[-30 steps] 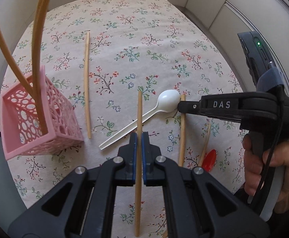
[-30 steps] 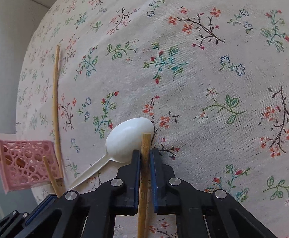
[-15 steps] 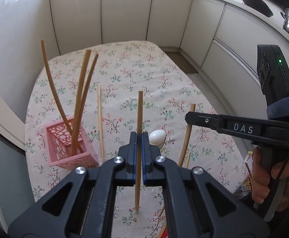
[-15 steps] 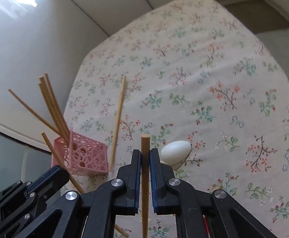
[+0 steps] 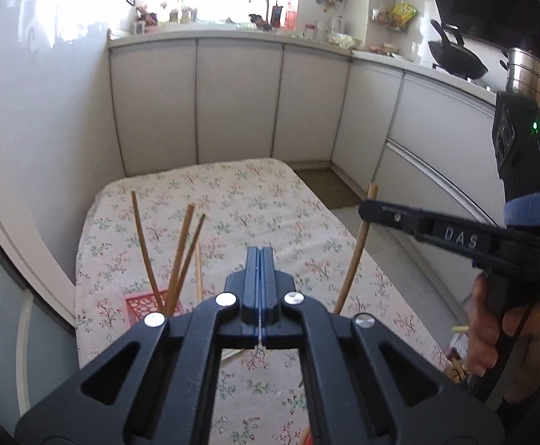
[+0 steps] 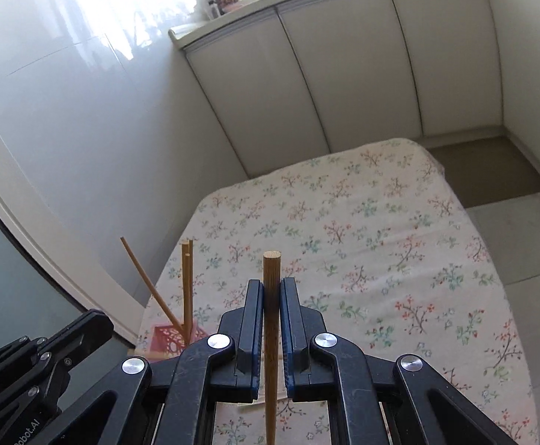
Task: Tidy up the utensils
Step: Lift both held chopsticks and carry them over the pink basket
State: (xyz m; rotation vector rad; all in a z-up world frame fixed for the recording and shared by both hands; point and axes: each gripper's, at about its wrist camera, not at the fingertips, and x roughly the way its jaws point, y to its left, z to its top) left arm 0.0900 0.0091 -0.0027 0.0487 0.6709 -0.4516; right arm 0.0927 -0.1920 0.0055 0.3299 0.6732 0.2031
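Note:
My right gripper (image 6: pixel 271 289) is shut on a wooden chopstick (image 6: pixel 271 270) and holds it upright high above the table; it also shows in the left wrist view (image 5: pixel 372 207) with the chopstick (image 5: pixel 355 259) hanging below. My left gripper (image 5: pixel 259 256) is shut with its jaws pressed together and no chopstick showing between them. The pink lattice basket (image 5: pixel 141 306) stands at the table's left edge with several chopsticks (image 5: pixel 180 256) leaning in it; it also shows in the right wrist view (image 6: pixel 169 339).
The table has a floral cloth (image 5: pixel 240 207). White cabinets (image 5: pixel 240 100) run along the back and right. A chopstick (image 5: pixel 198 270) lies on the cloth beside the basket. A pale utensil end (image 5: pixel 459 329) shows near the right hand.
Both grippers have risen well above the table and tilted up toward the cabinets. The chopstick held in my left gripper before no longer shows between its jaws.

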